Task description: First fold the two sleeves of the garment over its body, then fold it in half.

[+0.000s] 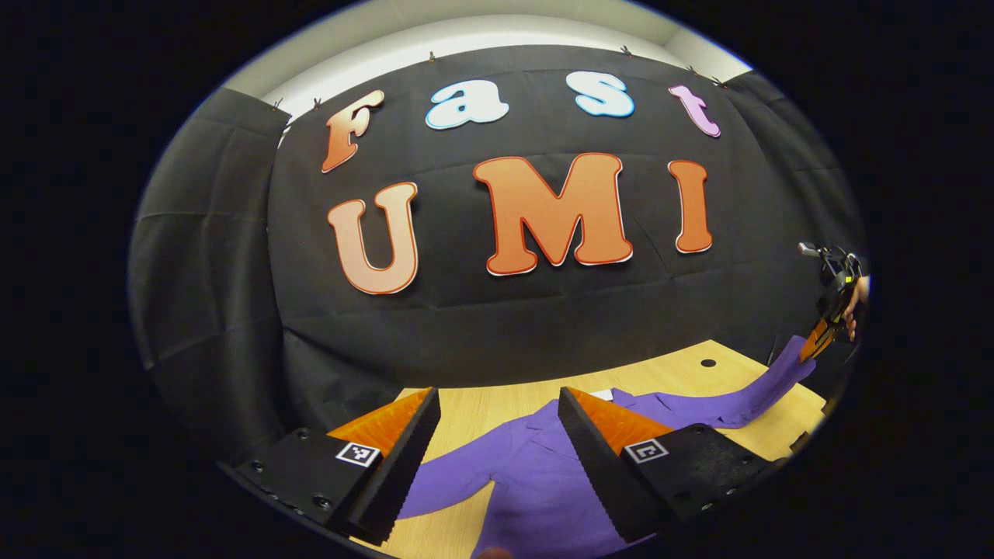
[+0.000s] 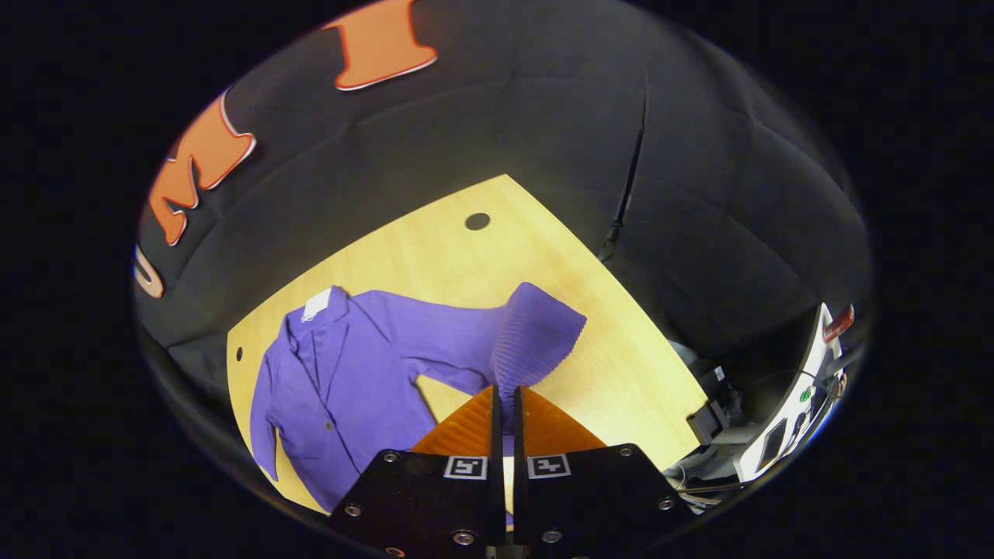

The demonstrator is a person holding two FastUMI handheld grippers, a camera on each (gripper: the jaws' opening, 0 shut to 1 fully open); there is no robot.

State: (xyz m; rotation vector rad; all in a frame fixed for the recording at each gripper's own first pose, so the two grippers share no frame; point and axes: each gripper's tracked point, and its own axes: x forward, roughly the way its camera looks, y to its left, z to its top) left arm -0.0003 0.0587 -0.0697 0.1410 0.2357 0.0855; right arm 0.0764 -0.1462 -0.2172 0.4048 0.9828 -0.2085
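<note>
Two hand-held grippers work a purple garment (image 2: 342,380) spread on the wooden table (image 2: 621,365). In the right gripper view, the right hand-held gripper (image 2: 506,400) has its fingers pressed together on the ribbed cuff of one sleeve (image 2: 536,338), lifting it off the table. In the left gripper view, the left hand-held gripper (image 1: 497,435) hangs wide open and holds nothing, with the garment's body lying below and between its fingers.

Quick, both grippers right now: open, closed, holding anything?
Left gripper: open, holding nothing, above the purple jacket.
Right gripper: closed on the jacket's sleeve, lifting it off the table.
</note>
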